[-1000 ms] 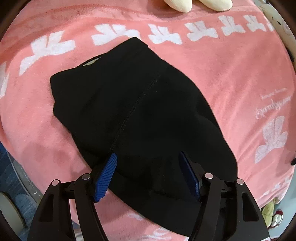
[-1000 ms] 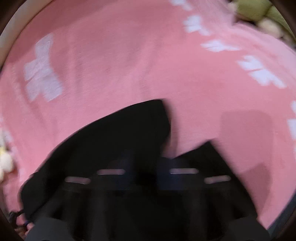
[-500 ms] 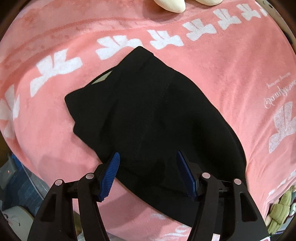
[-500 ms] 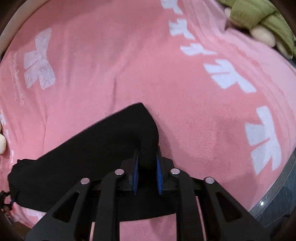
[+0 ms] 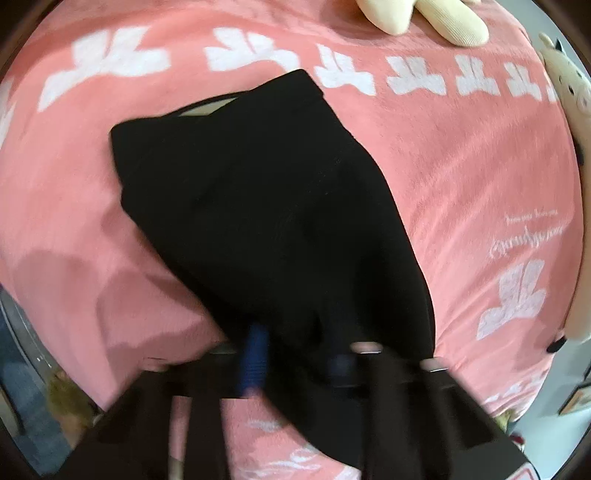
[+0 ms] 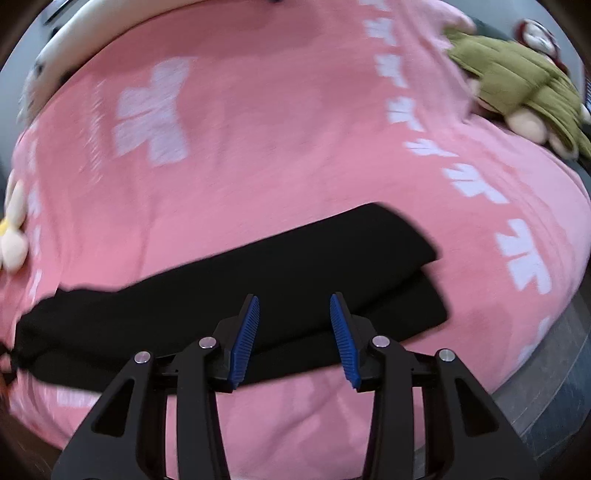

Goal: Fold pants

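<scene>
Black pants (image 5: 266, 206) lie folded on a pink blanket (image 5: 461, 155), waistband at the far end with a pale label showing. At the near edge my left gripper (image 5: 297, 354), blurred, is shut on a pinch of the black cloth, one blue pad (image 5: 255, 354) on either side of it. In the right wrist view the pants (image 6: 295, 258) stretch as a long band, doubled over at the right end. My right gripper (image 6: 293, 299) hovers just before that band. Its jaws are opening, and nothing is pressed between the blue pads (image 6: 245, 336).
A green plush toy (image 6: 517, 81) lies at the blanket's far right corner, and a small cream toy (image 6: 13, 236) at its left edge. Cream plush limbs (image 5: 424, 14) and a white plush animal (image 5: 569, 92) border the far side. The bed's edge (image 6: 546, 369) drops off close on the right.
My left gripper, wide open over the pants before, has closed on their near edge. My right gripper has let go of the cloth it pinched, drawn back and spread its jaws.
</scene>
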The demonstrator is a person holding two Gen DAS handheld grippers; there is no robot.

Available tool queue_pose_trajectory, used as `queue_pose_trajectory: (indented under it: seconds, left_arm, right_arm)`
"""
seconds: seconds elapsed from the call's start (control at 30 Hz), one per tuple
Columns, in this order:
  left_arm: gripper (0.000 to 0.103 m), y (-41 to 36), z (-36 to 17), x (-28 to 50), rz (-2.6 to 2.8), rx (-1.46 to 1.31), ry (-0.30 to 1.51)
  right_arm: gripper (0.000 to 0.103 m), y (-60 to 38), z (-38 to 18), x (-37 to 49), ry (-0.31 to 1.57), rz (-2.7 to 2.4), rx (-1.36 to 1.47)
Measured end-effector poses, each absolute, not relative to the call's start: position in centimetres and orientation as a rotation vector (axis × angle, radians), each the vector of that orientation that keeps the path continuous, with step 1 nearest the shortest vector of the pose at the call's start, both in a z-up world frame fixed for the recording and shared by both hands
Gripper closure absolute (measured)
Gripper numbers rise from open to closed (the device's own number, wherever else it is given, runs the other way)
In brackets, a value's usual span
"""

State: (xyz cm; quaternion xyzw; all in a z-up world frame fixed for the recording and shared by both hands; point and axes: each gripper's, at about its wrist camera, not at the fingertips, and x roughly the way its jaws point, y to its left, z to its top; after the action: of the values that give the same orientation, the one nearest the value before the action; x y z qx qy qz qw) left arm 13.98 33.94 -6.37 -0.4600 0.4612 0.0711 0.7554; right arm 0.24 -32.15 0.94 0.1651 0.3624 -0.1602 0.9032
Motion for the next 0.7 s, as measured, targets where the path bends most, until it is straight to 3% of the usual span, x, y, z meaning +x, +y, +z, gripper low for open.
queue_pose_trajectory:
  seconds: [0.1, 0.2, 0.33, 0.5, 0.57, 0.6, 0.7]
  left_arm:
    - [0.094, 34.8, -6.3, 14.4, 0.13, -1.007, 1.088]
    - [0.086, 35.2, -5.4, 12.8, 0.151, -1.025, 1.115]
    - [0.065, 33.8, -4.4, 11.2, 0.096, -1.052, 1.079]
    - [0.062, 31.3, -6.9, 13.5, 0.045, -1.128, 1.087]
    - [0.078, 31.2, -8.4, 14.4, 0.035, -1.159, 1.092]
    - [0.101, 31.2, -9.1, 14.6, 0.014, -1.18, 1.095]
    - [0.101, 32.0, -6.9, 13.0, -0.051, -1.185, 1.041]
  right_arm:
    - [0.064, -28.7, 0.7, 1.4, 0.783, -0.258, 0.296]
    - [0.064, -25.5, 0.6, 2.3, 0.798, -0.2, 0.248]
    - [0.062, -21.7, 0.1, 3.1, 0.818, -0.132, 0.204]
    - [0.062, -18.3, -0.5, 3.4, 0.845, -0.059, 0.213]
    - [0.061, -17.4, -0.6, 3.2, 0.851, -0.042, 0.212]
    - [0.06, -17.1, -0.6, 3.1, 0.851, -0.04, 0.215]
    - [0.059, -16.6, -0.5, 2.9, 0.853, -0.031, 0.212]
